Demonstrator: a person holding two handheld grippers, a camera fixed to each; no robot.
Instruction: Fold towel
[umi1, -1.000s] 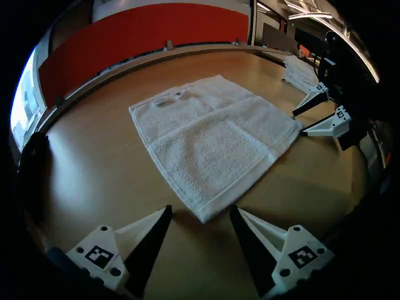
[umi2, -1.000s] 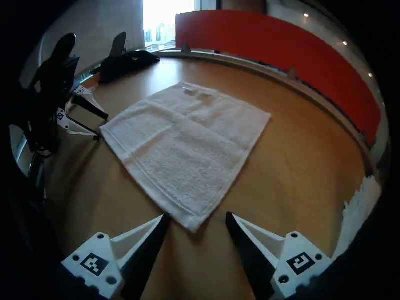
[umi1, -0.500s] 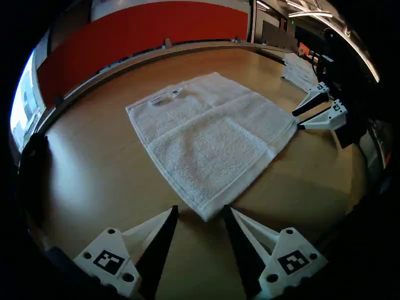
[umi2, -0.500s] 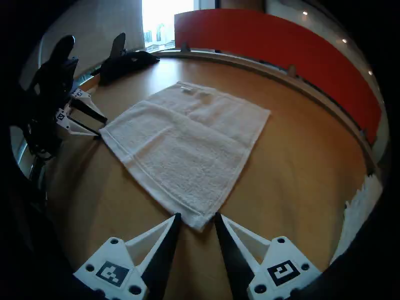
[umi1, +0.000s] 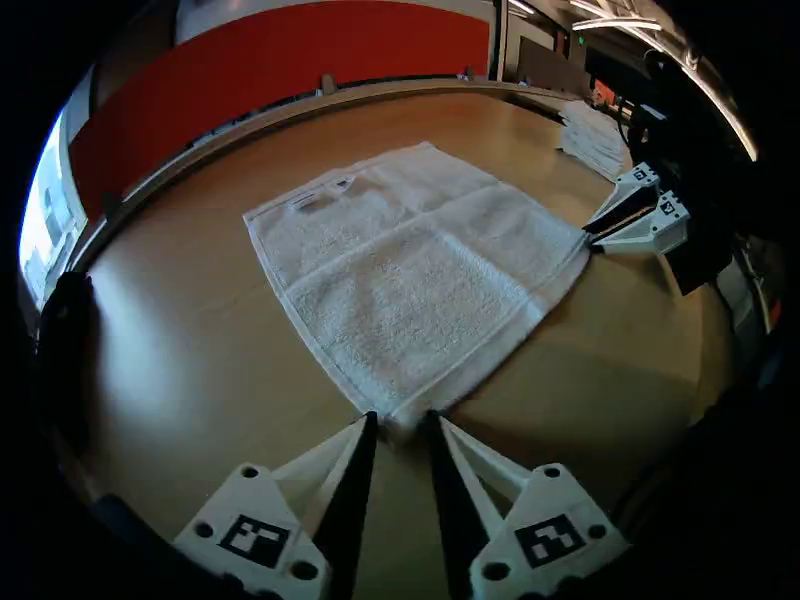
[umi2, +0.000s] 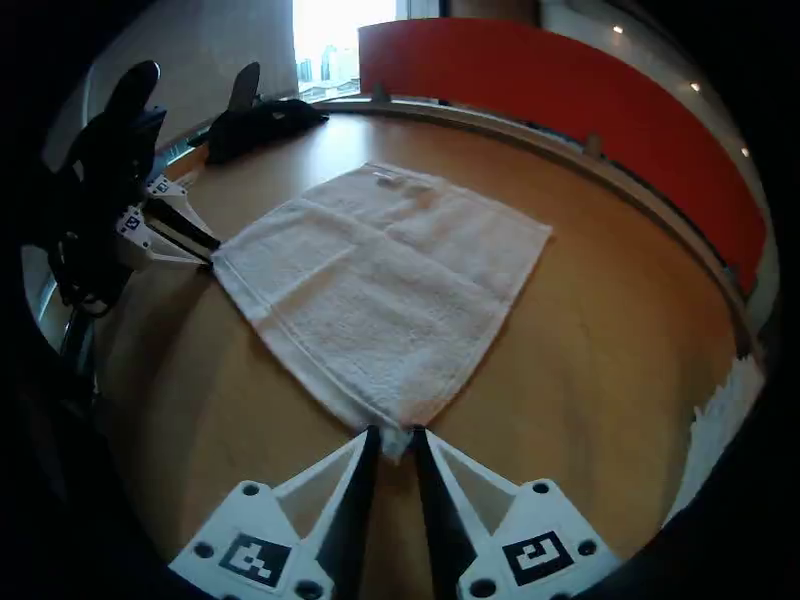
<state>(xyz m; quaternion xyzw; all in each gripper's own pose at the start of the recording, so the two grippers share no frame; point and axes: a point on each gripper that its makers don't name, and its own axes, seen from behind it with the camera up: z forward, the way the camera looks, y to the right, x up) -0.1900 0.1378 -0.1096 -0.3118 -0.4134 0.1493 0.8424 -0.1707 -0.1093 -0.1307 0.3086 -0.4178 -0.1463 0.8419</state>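
Note:
A white towel (umi1: 410, 260) lies flat on the wooden table (umi1: 180, 330), with a small label near its far edge. In the left gripper view my left gripper (umi1: 400, 425) pinches the towel's nearest corner between its narrow-set fingers. The right gripper (umi1: 590, 237) grips the corner at the right. In the right gripper view the towel (umi2: 385, 270) spreads out ahead, my right gripper (umi2: 394, 440) is shut on its near corner, and the left gripper (umi2: 210, 250) holds the corner at the left.
A red panel (umi1: 280, 70) runs behind the table's far rim. A stack of white cloths (umi1: 595, 140) sits at the far right of the table, also seen as cloths (umi2: 720, 420). A black object (umi2: 260, 120) lies near the window.
Both grippers slid forward onto the towel's corners and their fingers closed from wide apart to pinching the cloth. The towel itself has barely moved.

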